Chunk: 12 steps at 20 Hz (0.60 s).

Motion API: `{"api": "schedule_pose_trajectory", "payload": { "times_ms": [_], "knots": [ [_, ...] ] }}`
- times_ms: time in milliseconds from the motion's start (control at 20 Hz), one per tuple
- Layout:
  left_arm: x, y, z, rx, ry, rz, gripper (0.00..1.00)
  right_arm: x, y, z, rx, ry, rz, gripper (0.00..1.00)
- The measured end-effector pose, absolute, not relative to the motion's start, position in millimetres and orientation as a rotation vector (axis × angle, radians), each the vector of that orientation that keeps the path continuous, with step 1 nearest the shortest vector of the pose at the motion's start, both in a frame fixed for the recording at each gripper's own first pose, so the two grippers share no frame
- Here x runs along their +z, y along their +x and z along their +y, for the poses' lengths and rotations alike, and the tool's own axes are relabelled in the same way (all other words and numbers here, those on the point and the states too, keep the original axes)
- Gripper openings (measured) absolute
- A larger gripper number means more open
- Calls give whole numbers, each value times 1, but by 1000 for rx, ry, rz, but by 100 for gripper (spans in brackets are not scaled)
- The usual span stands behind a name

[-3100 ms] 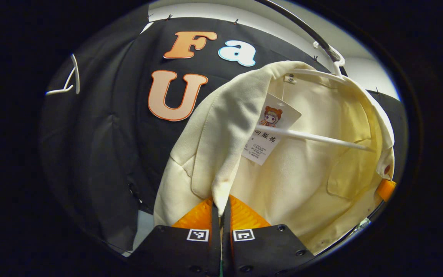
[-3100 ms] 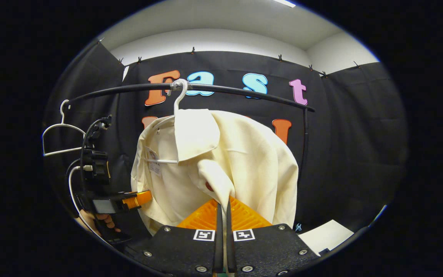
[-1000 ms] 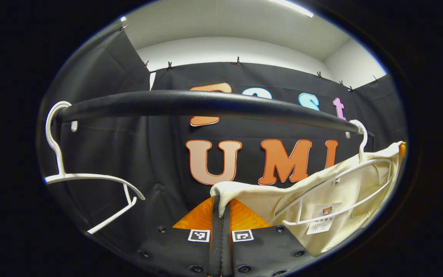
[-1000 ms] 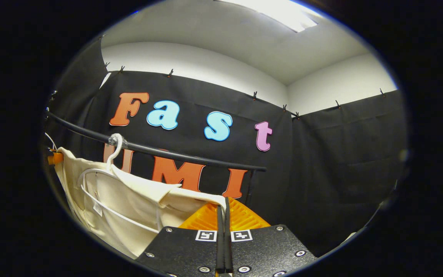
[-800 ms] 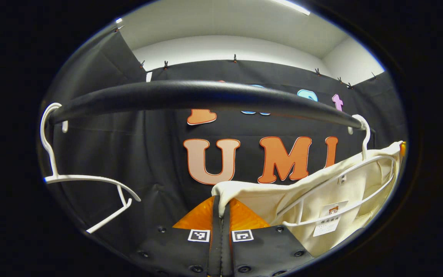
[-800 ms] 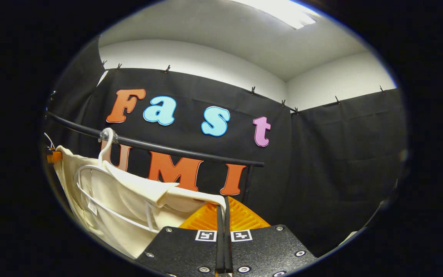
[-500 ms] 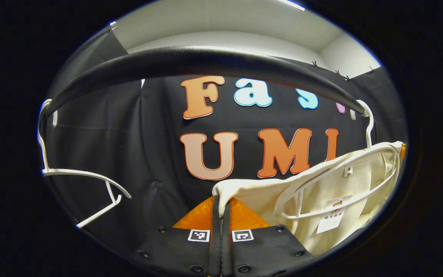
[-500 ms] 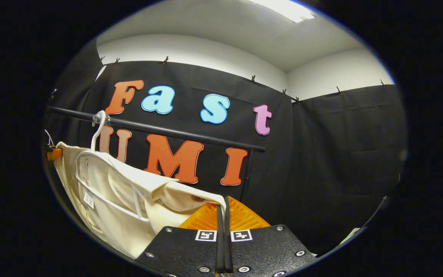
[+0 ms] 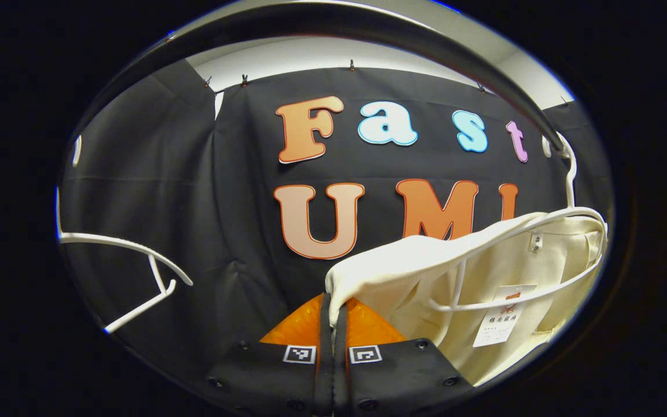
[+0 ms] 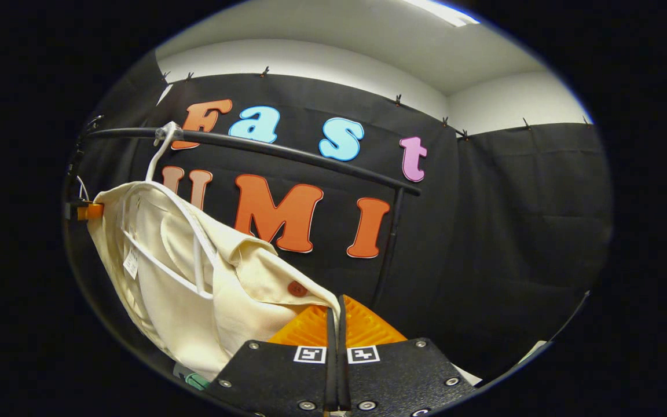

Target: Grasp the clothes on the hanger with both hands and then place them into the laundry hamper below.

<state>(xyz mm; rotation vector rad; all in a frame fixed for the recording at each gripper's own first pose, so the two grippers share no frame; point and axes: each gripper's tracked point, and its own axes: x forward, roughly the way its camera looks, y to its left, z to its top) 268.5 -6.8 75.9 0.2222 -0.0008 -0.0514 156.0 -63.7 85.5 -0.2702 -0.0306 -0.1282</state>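
Left gripper (image 9: pixel 333 307) clamped tight on an edge of the cream garment (image 9: pixel 484 272), fabric pinched between both fingers, no gap visible. Right gripper (image 10: pixel 335 315) likewise closed on the garment (image 10: pixel 194 272), pinching the edge near a brown button (image 10: pixel 297 288). Garment is spread between the two grippers, partly off the white hanger (image 9: pixel 519 295); in the left gripper view the hanger's frame lies across the inner side of the cloth, with a paper tag (image 9: pixel 504 315) hanging inside. Hanger hook (image 10: pixel 162 145) is over the black rail (image 10: pixel 287 153), left part of the right gripper view. Rail arcs along the top of the left gripper view. Second white hanger (image 9: pixel 131 272), bare, at left in that view. The left gripper's fingertip (image 10: pixel 89 211) shows at the far left edge of the right gripper view, touching the cloth.
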Motion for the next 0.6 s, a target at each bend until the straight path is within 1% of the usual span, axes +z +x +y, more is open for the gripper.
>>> {"api": "schedule_pose_trajectory", "payload": {
  "times_ms": [150, 250, 400, 600],
  "knots": [
    [77, 268, -15, -66, 232, -8, 7, 70, 177, -79, -132, -171, 17, 0],
    [75, 268, -13, -60, 259, -9, 7, 51, 185, -75, -120, -116, 49, 0],
    [65, 269, -9, -57, 257, 6, 7, 22, 182, -65, -105, -122, 70, 0],
    [55, 270, -3, -51, 228, 32, 7, -13, 176, -51, -71, -39, 113, 0]
  ]
}}
